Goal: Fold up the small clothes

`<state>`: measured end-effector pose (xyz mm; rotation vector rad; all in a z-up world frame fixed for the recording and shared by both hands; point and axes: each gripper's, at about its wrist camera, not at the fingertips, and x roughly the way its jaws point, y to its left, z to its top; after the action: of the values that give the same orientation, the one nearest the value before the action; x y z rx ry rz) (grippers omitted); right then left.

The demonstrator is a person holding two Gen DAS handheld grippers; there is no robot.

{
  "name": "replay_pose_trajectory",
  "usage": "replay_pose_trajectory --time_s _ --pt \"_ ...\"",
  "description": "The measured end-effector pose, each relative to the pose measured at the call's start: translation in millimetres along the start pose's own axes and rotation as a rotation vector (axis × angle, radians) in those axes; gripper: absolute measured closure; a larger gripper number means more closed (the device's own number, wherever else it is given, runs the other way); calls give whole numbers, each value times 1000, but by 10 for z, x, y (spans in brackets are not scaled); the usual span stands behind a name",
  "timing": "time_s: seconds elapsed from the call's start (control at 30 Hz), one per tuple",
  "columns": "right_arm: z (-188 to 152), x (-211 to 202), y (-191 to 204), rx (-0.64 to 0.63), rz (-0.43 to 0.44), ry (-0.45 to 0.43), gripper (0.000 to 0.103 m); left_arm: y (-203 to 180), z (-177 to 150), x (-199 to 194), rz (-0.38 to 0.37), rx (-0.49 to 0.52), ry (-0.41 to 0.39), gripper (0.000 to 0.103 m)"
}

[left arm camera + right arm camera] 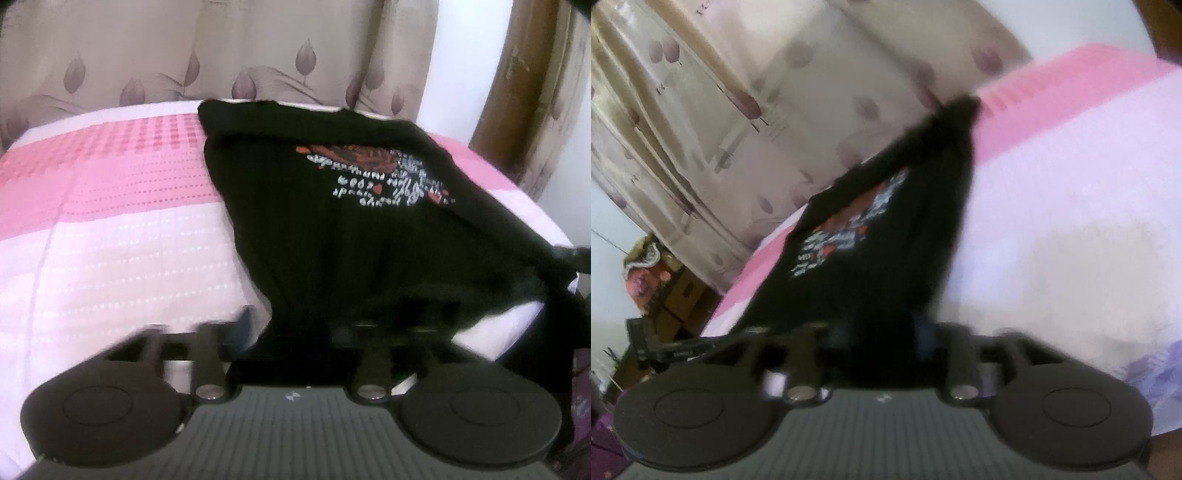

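Evidently released, both: left tongs [332, 326] spread wide, right tongs [886, 332] wider, no pad seen pressing cloth, though blur smears the tips. Just ahead of each, lying between the spread jaws, the near edge of the black shirt [332, 229], laid on the pink bed [110, 240]. Long axis running away from both tongs, toward the curtain [147, 55] at the top of the frame. Neither hand plainly nearer; probably a fresh grip on that near edge next. Left view alone: the full outline, print up, far edge at the bed's end. Right view alone: a low, tilted look, shirt [868, 258] narrowing to a wedge, boxes [676, 295] at lower left.
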<state>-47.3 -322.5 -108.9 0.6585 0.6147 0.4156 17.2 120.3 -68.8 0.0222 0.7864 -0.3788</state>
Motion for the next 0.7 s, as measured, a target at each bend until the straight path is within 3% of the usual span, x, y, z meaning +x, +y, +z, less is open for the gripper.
replay_pose_trajectory --time_s 0.07,0.13,0.17,0.23,0.27,0.3,0.37,0.43,0.57,0.7 --pt "-21 26 -4 3 0 -11 0 11 -15 11 -10 -6 3 7" --pt "-21 93 9 2 7 -3 0 5 -30 60 -65 -13 23 11" --pt "-6 131 25 -2 8 3 0 -34 -37 70 -58 3 15 16" --pt "13 201 73 -29 4 22 8 -121 -31 95 -34 41 -1 47" --pt "18 254 117 -51 3 42 40 -137 -16 105 -32 39 -4 76" --pt "16 323 149 -67 0 76 78 -121 2 123 -62 11 4 86" --pt "-19 428 226 -103 -40 120 81 -80 13 136 -92 -48 3 87" --pt "-19 391 250 -86 -7 127 81 -28 -22 87 -112 -88 -16 88" --pt "-27 132 212 13 98 38 83 169 -75 -171 -206 -216 -84 88" --pt "-38 -141 142 89 160 -51 83 185 -91 -303 -236 -226 -85 89"
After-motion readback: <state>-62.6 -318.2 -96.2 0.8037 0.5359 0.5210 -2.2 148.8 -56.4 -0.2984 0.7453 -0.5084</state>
